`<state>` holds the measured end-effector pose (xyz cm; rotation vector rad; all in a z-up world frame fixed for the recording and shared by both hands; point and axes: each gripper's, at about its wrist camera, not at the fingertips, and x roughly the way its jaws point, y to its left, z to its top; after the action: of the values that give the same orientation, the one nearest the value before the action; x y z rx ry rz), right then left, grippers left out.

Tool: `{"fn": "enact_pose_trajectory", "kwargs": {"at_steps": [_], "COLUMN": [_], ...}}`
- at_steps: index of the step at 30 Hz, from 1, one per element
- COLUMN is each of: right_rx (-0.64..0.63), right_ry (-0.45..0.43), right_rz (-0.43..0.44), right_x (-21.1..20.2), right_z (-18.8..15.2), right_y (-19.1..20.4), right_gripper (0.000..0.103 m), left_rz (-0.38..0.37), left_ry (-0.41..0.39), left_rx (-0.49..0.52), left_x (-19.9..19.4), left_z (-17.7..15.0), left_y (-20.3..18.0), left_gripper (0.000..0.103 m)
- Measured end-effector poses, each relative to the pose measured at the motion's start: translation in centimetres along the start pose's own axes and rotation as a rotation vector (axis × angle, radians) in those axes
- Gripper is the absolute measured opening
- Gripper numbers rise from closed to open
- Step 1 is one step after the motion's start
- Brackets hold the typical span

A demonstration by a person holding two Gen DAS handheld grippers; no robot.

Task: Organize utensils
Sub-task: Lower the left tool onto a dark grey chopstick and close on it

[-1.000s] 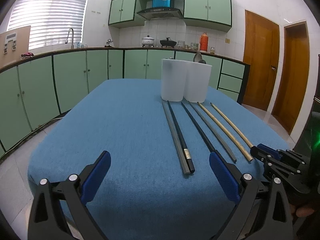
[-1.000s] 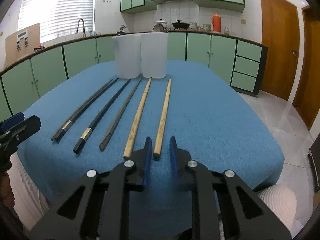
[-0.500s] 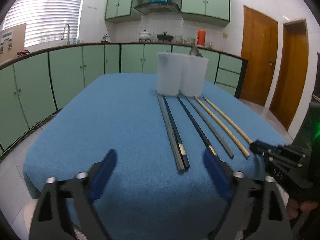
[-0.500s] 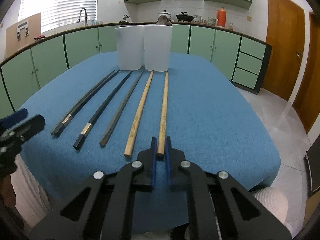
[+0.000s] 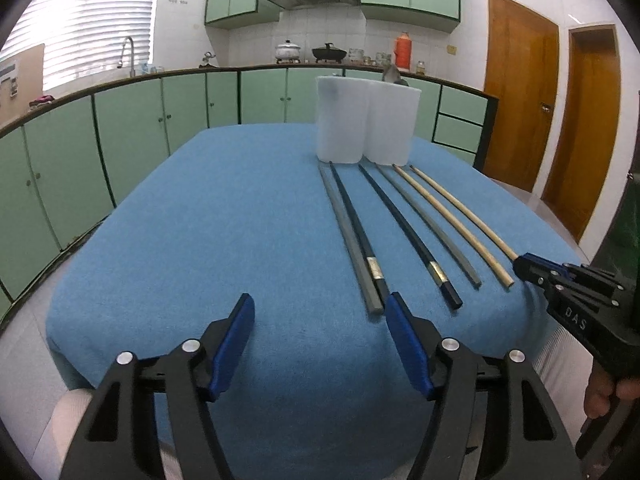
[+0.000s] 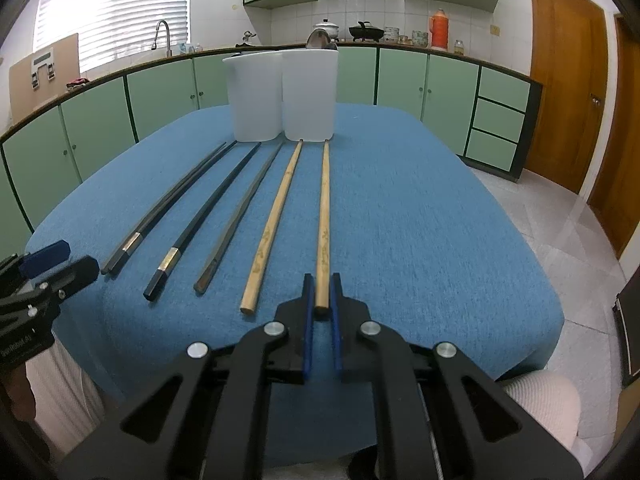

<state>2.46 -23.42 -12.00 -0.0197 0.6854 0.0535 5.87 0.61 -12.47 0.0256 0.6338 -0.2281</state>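
Several chopsticks lie side by side on the blue cloth table (image 5: 240,220): two grey, two black (image 6: 200,216) and two wooden. My right gripper (image 6: 320,280) is shut on the near end of the rightmost wooden chopstick (image 6: 324,216), which lies flat on the cloth. It also shows in the left wrist view, where the right gripper (image 5: 524,266) meets that stick's end. My left gripper (image 5: 320,300) hovers over the cloth with its jaws closing and nothing between them. The ends of the leftmost grey chopstick (image 5: 352,240) and its black neighbour (image 5: 360,236) lie just beyond its right finger.
Two white tubs (image 5: 342,120) (image 5: 390,124) stand together at the chopsticks' far ends; a spoon (image 6: 318,38) pokes out of the right one. Green cabinets ring the room, with wooden doors (image 5: 520,100) at right. A person's hand (image 5: 608,396) holds the right gripper's handle.
The right jaws have closed onto the wooden chopstick's end. The left jaws have narrowed, and the near ends of the leftmost chopsticks now sit close to its right finger.
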Motion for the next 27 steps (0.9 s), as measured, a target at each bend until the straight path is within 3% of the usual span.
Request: {"fn": "enact_pose_trajectory", "kwargs": {"at_steps": [16, 22, 24, 27], "right_rx": [0.023, 0.031, 0.032, 0.036], "right_ry": [0.0, -0.002, -0.002, -0.004], "right_rz": [0.0, -0.002, -0.002, 0.001], "right_x": [0.1, 0.1, 0.1, 0.1], "right_z": [0.1, 0.0, -0.1, -0.1], "right_y": [-0.6, -0.8, -0.8, -0.9], "right_gripper": [0.007, 0.007, 0.007, 0.007], "left_rz": [0.06, 0.026, 0.01, 0.0], "left_ry": [0.023, 0.021, 0.02, 0.02], "left_rx": [0.015, 0.018, 0.023, 0.024], "left_x": [0.5, 0.5, 0.6, 1.1], "left_z": [0.0, 0.2, 0.3, 0.4], "left_y": [0.3, 0.1, -0.2, -0.6], "left_gripper": [0.059, 0.059, 0.055, 0.041]}}
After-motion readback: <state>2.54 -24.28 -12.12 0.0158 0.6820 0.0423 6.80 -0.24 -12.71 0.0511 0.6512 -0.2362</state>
